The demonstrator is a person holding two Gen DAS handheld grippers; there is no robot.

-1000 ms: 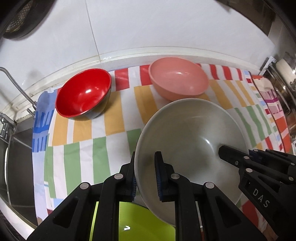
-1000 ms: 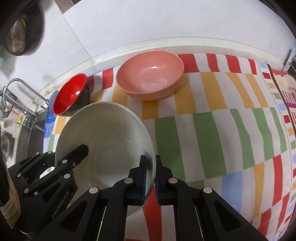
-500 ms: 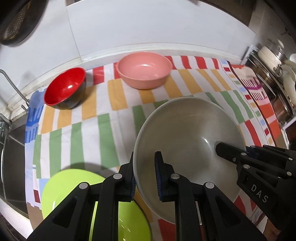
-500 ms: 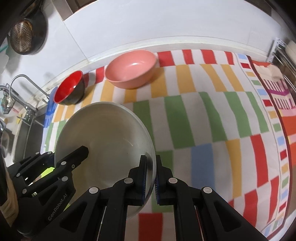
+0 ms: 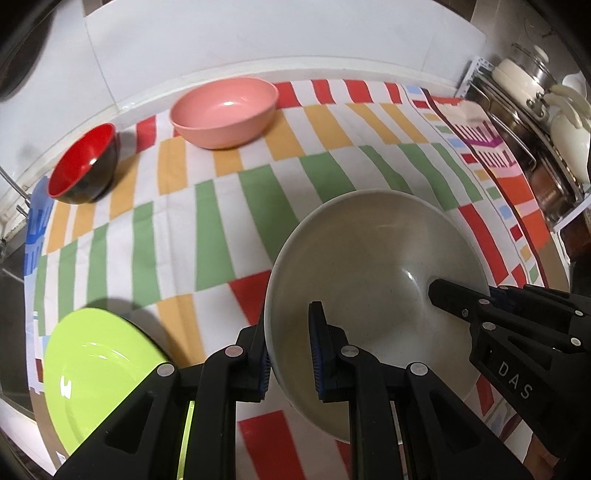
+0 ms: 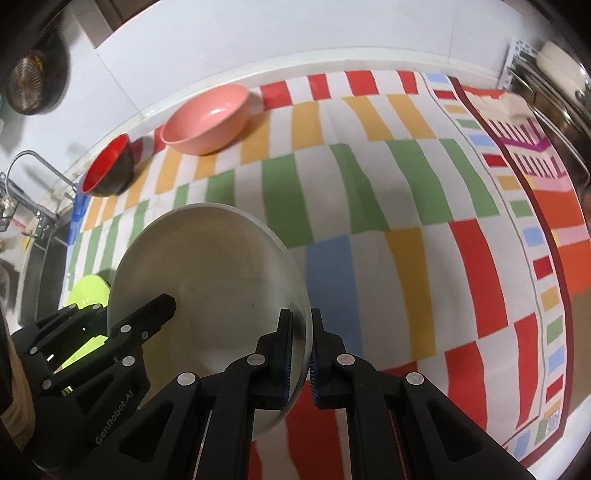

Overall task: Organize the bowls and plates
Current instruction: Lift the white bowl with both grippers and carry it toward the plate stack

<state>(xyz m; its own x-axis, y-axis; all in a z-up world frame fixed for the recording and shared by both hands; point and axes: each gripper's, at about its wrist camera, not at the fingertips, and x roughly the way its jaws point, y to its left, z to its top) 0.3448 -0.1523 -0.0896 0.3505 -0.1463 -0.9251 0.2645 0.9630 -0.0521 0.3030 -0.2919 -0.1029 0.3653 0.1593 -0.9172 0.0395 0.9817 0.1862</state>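
A large grey bowl (image 5: 373, 280) is held in the air above the striped cloth by both grippers. My left gripper (image 5: 290, 354) is shut on its left rim. My right gripper (image 6: 300, 354) is shut on its right rim, and the bowl also shows in the right wrist view (image 6: 207, 280). A pink bowl (image 5: 225, 107) and a red bowl with a black outside (image 5: 85, 166) stand at the back of the cloth. A lime green plate (image 5: 99, 373) lies at the front left, partly behind my left gripper.
The striped cloth (image 6: 388, 192) covers the counter. A sink with a tap (image 6: 33, 173) lies at the left. A rack with pots and lids (image 5: 535, 122) stands at the right edge. A white tiled wall (image 5: 258, 33) runs behind.
Both grippers have carried the grey bowl up and to the right, away from the pink and red bowls. The green plate is now uncovered at the left.
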